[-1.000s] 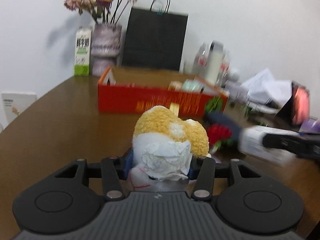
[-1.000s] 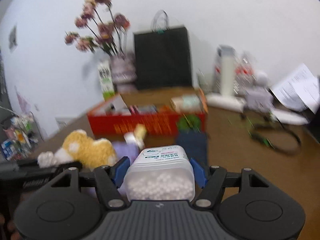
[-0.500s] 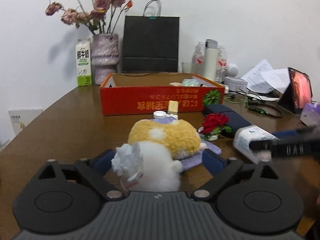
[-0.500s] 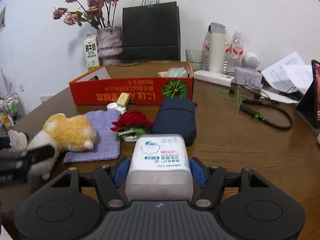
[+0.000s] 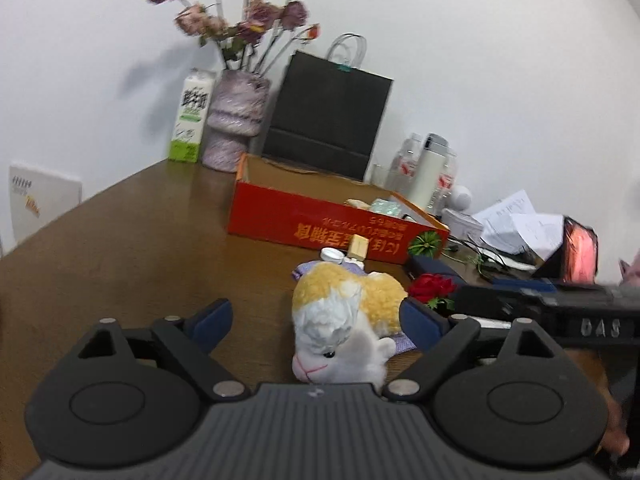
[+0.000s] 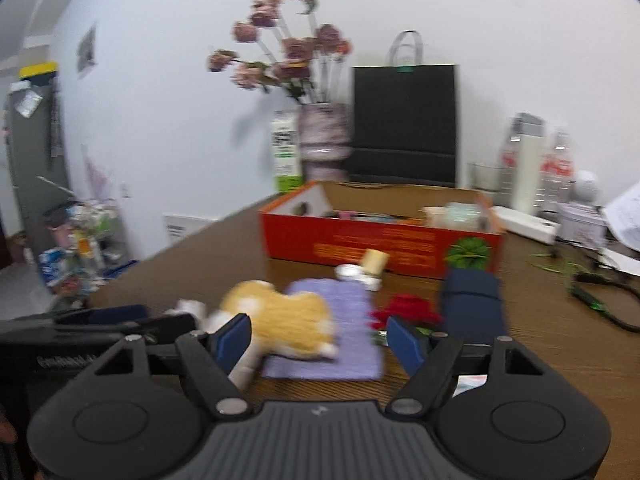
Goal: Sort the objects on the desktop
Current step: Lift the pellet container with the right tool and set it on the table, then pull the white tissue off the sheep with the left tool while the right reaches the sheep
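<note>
The left tongs (image 5: 316, 318) stood wide, their jaws narrowing a little, with the plush toy (image 5: 346, 316) lying on the bench (image 5: 132, 248) between the blue pads but touched by neither. The toy lay on its side on a purple cloth (image 6: 332, 332), just in front of the red box (image 5: 320, 224), its white head toward the left tongs. The right tongs (image 6: 318, 338) were opening and gripped nothing; only the cloth and the toy's yellow back showed beyond their gap. A red rose (image 6: 404, 310) and a dark blue case (image 6: 472, 304) lay beside the cloth, also before the red box, with a small white cap (image 5: 331, 255) and a tan block (image 5: 358, 247) close against the box's front wall. Behind the box stood a vase of dried flowers (image 5: 236, 120), a milk carton (image 5: 191, 116) and a black paper bag (image 5: 328, 116).
</note>
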Demonstrator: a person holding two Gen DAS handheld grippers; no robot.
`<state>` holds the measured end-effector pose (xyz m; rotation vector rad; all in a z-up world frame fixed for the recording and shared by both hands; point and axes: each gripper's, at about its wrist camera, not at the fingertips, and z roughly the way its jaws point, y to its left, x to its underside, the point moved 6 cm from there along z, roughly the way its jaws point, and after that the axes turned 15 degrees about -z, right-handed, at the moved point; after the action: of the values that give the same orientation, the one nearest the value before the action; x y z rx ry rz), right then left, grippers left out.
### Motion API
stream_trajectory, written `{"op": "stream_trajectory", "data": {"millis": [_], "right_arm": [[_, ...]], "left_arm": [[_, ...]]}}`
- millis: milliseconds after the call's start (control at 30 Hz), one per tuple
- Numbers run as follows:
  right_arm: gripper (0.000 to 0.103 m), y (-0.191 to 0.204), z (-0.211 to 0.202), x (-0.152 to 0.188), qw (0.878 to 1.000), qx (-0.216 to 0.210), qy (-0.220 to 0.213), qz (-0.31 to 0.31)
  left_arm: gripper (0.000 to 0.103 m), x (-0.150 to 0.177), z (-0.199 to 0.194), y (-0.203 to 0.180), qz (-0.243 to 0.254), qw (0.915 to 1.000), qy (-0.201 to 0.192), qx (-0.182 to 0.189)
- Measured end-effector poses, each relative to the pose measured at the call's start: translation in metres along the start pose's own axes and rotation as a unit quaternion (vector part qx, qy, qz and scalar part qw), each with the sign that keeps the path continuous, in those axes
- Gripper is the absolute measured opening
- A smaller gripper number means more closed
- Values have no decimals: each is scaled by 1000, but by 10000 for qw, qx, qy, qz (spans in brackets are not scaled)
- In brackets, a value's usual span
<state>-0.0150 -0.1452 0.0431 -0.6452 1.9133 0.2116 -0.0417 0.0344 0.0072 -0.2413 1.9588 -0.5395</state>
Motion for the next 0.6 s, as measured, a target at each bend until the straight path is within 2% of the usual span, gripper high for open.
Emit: {"op": "stream_trajectory", "data": {"millis": [100,133,167,233,367,400,467,533,600], "right_arm": [[71,11,5,-12,9998,-122,-138,-99],[71,14,8,-14,9998,-123,-137,-115],[71,16,10,-14,9998,-126,-125,-128],[71,18,14,-12,9998,-150,-66,-129],[72,19,24,3,9994,-267,196,24],[72,19,28,6,9992,-285,290,27],[72,24,39,10,9983,-402,425,81],[73,31,50,9,9964,-628,489,301],[75,41,66,6,9938,-779,641,465]], "left_arm": [[77,-2,5,-2,155,9999,23,-57],[54,-1,10,-3,142,9997,175,-46],[27,0,15,-3,96,9994,344,-26],[23,2,20,2,-103,9986,522,-41],[22,-17,10,22,-1047,9943,164,71],[22,-23,9,28,-1195,9928,54,-34],[22,-31,11,40,-1179,9921,-75,-432],[22,-32,17,49,-1135,9906,4,-761],[22,-30,21,55,-1176,9889,86,-907]]}}
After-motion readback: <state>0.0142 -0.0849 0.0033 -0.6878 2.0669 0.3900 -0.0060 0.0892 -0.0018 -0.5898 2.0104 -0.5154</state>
